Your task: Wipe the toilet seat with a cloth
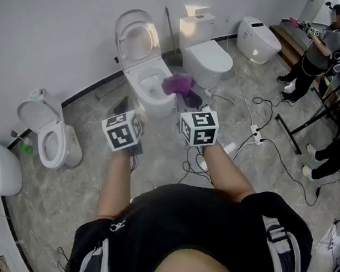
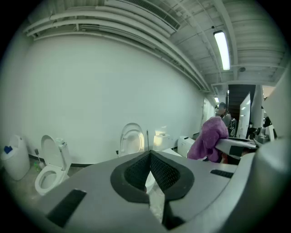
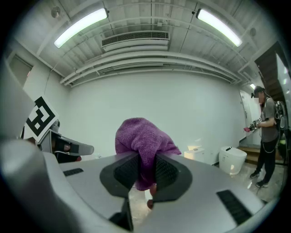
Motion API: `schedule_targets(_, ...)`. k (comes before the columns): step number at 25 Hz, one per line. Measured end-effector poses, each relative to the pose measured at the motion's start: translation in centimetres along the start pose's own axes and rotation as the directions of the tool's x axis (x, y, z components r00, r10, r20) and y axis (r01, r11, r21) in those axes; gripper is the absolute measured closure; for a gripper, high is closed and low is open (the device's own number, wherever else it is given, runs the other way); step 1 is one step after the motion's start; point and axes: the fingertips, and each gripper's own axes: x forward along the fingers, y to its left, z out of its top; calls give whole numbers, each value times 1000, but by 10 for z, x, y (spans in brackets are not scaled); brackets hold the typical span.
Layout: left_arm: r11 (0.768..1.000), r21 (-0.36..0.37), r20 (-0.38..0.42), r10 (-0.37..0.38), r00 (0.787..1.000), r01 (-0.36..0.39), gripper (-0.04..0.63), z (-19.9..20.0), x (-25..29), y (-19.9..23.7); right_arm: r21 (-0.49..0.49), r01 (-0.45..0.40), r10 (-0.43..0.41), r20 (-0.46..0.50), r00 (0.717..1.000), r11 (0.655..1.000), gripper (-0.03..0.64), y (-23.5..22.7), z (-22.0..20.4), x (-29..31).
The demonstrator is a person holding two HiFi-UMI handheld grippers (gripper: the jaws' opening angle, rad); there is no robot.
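Note:
A white toilet (image 1: 149,83) with its lid up stands against the wall straight ahead; its seat ring (image 1: 151,81) faces up, and the same toilet (image 2: 132,141) shows in the left gripper view. A purple cloth (image 1: 178,84) hangs over the toilet's right side, pinched in my right gripper (image 3: 145,172), whose jaws are shut on the cloth (image 3: 143,145). My left gripper (image 2: 150,172) is shut and empty, held level with the right one, a little short of the toilet. The cloth (image 2: 208,139) also shows at the right of the left gripper view.
More white toilets stand along the wall: one at the left (image 1: 50,136), one at the right (image 1: 209,59), another farther right (image 1: 257,38). A white bin (image 1: 1,170) sits far left. Cables and a power strip (image 1: 255,134) lie on the floor. A person (image 1: 321,50) stands at the right.

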Motion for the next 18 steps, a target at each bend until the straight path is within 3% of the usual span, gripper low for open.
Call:
schedule_targets(8, 999, 41, -6, 20, 1000, -20, 591, -9, -5, -18, -9, -55, 55, -3, 998, 998, 546, -3, -2, -18)
schedule_targets(18, 999, 22, -15, 46, 999, -46, 591, -23, -7, -55, 9, -66, 66, 7, 998, 998, 545, -39, -14, -46)
